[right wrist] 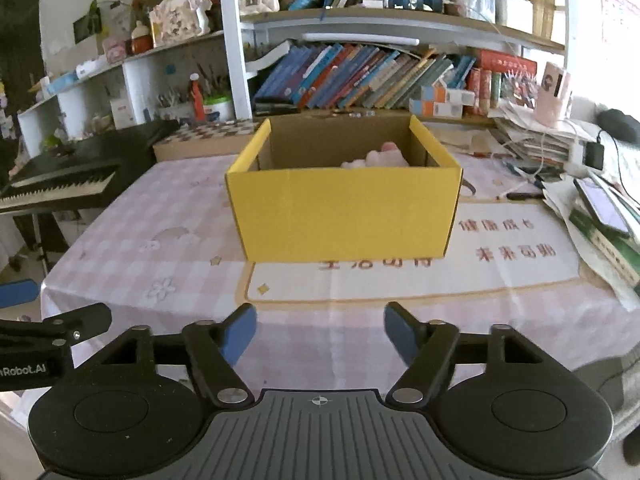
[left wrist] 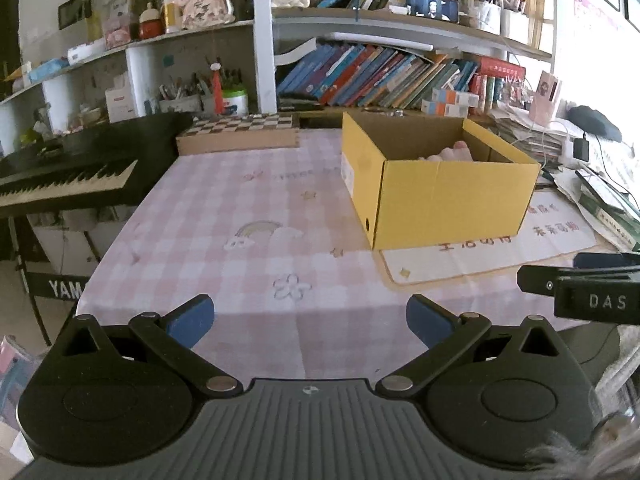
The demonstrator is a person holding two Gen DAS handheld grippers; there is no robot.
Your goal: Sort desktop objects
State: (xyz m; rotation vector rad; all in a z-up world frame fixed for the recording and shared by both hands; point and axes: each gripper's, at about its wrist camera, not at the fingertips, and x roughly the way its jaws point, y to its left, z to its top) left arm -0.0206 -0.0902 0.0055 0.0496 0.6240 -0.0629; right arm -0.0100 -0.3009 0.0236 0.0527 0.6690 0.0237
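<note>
Yellow cardboard dominates the scene: an open-topped box (right wrist: 344, 208) stands on a table (left wrist: 224, 216) covered in a pink-and-white checked cloth (right wrist: 132, 220) printed with a rainbow and flowers. The box sits toward the table's far right part, its near bottom edge resting on a white paper mat (right wrist: 440, 276) with red lettering that lies along the near right side. Inside the box, against its far wall, a pale pink soft-looking item (right wrist: 382, 158) is partly visible; what it is cannot be told. The left gripper (left wrist: 310, 322) hangs over the table's near edge with its blue-padded fingers (left wrist: 192, 320) spread wide and nothing between them. The right gripper (right wrist: 320, 334) hangs beside it, directly facing the box's near wall, its own blue pads (right wrist: 240, 334) likewise apart and empty; its black side shows at the right edge of the left wrist view. A wooden chessboard (left wrist: 238, 134) lies along the table's far edge, left of the box. Off the table's left edge stands a black electronic keyboard (left wrist: 68, 176). Behind the table, shelves (right wrist: 400, 20) hold rows of leaning books (right wrist: 360, 76), pen cups and ornaments. Stacked papers (right wrist: 532, 140), cables and a phone (right wrist: 600, 204) crowd the table's right edge.
</note>
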